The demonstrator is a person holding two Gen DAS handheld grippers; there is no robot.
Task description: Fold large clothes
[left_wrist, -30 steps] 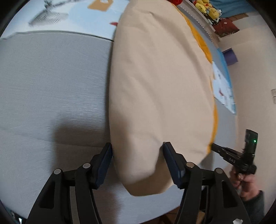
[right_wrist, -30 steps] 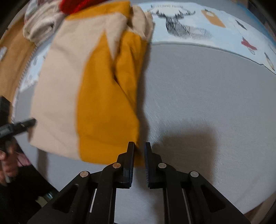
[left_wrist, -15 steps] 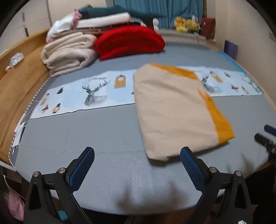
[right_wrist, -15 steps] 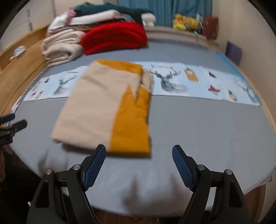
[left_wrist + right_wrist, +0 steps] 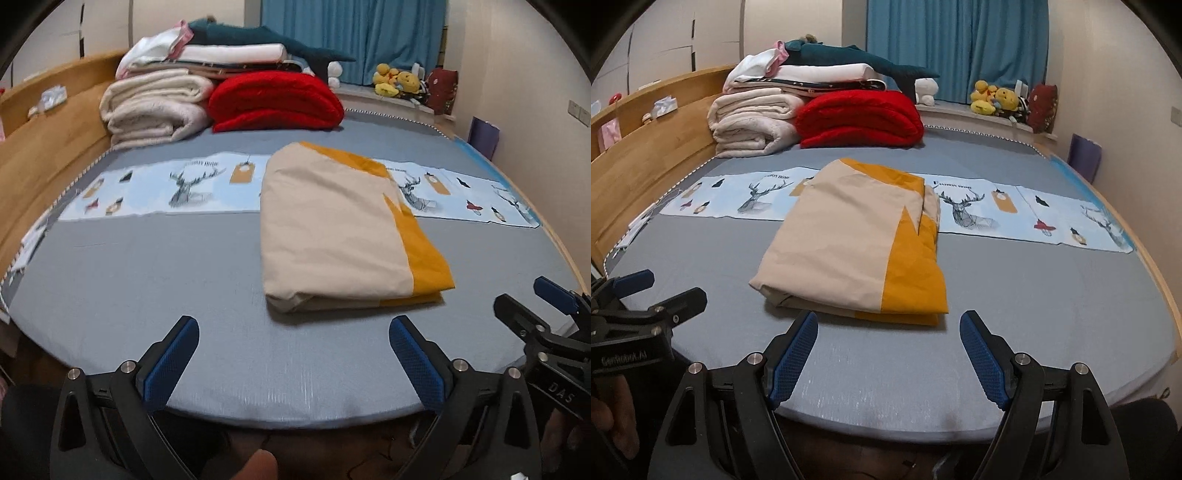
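A folded beige and mustard-yellow cloth [image 5: 332,229] [image 5: 842,251] lies flat in the middle of the grey bed [image 5: 147,277], its near edge a short way beyond both grippers. My left gripper [image 5: 293,328] hangs above the bed's near edge, jaws wide open with nothing between them. My right gripper [image 5: 888,321] is also open and empty, just short of the cloth's near edge. Each gripper shows in the other's view: the right gripper [image 5: 522,293] at the right, the left gripper [image 5: 672,286] at the left, held by a hand [image 5: 609,424].
A red blanket [image 5: 273,99] and cream folded blankets [image 5: 155,107] are stacked at the far end, by a wooden side board [image 5: 44,147]. A light-blue deer-print strip [image 5: 166,188] crosses the bed under the cloth. Plush toys [image 5: 395,79] sit by the blue curtain [image 5: 351,33].
Both grippers let go of the cloth's near edge, opened wide, and drew back and up. The cloth now lies folded on the bed.
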